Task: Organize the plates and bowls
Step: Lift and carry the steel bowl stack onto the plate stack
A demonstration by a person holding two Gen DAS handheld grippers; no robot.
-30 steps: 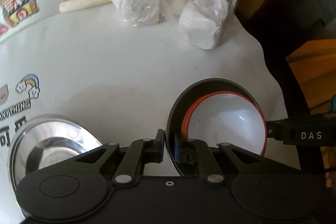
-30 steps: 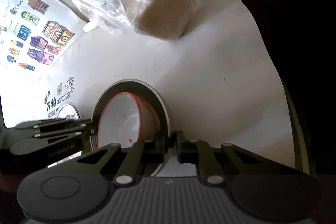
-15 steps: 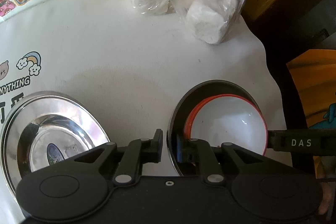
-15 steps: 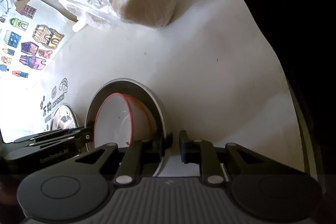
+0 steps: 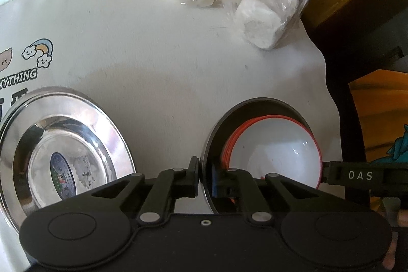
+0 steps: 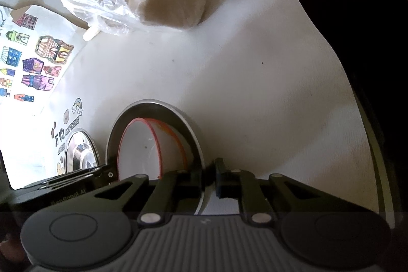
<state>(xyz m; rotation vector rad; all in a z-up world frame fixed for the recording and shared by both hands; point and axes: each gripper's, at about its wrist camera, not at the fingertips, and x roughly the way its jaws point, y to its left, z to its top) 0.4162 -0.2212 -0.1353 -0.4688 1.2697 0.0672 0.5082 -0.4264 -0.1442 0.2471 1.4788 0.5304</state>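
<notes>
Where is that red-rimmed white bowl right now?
The red-rimmed white bowl sits inside a metal pan clamped between both hand-held grippers, right of the shiny steel plate.

The left gripper (image 5: 205, 176) points steeply down, its two black fingers drawn almost together and pinching the near-left rim of a steel bowl (image 5: 257, 103), one finger outside the wall and one inside. The right gripper (image 6: 209, 177) tilts downward as well and clamps the opposite rim of the same bowl, its left finger inside and its right finger outside. In the left wrist view the right gripper's fingers enter level from the right edge and meet the rim; in the right wrist view the left gripper's fingers reach in from the lower left. Both jaws have just been closing on the rim.
</notes>
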